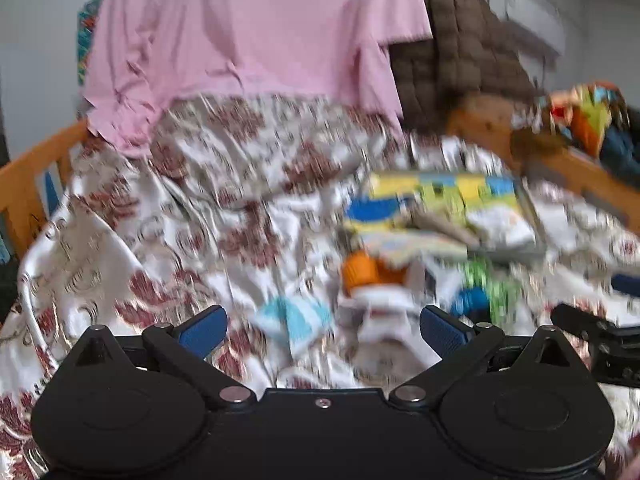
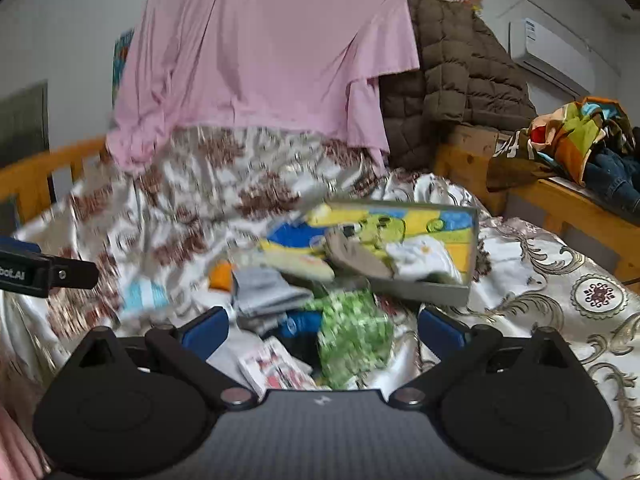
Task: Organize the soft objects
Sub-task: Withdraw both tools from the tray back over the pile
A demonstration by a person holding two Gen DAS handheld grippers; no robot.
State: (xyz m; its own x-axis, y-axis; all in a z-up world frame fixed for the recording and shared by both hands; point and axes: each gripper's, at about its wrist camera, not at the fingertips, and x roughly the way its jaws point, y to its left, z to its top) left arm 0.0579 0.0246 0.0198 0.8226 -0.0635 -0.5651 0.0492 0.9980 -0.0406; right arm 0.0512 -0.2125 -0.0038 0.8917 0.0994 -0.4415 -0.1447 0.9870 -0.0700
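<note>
Blue pads lined both sets of tongs. I had the left gripper (image 1: 323,330) released, its fingers (image 1: 204,330) spread wide and empty above the patterned bedspread (image 1: 168,216). The right gripper (image 2: 323,330) was likewise released and grasped nothing; it hung over a loose pile of small clothes.

Directly ahead of the right gripper lay a green-and-white patterned piece (image 2: 354,336), a folded grey garment (image 2: 266,298), a blue item (image 2: 300,324) partly buried beneath them, and a red-and-white printed piece (image 2: 276,368) nearest the camera. An orange item (image 2: 221,276) and a light blue striped piece (image 2: 144,298) lay further left on the bedspread.

Behind the pile stood a shallow grey box (image 2: 420,290) with a yellow, blue and green cartoon lining. A white garment (image 2: 420,258) and a tan one (image 2: 358,260) lay inside it.

Legible writing was limited. The left gripper, seen at the left edge of the right wrist view, bore lettering cut off to "bot.AI". A small emblem marked the right gripper's housing; I could not read it.

Beyond the box, a pink sheet (image 2: 276,60) hung over the bed end beside a brown quilted jacket (image 2: 456,76). A wooden rail (image 2: 560,200) carried more crumpled clothes (image 2: 576,136). A wall air conditioner (image 2: 548,52) carried a label too small to read.

Motion blur smeared the left wrist view; garment details there could not be resolved.
</note>
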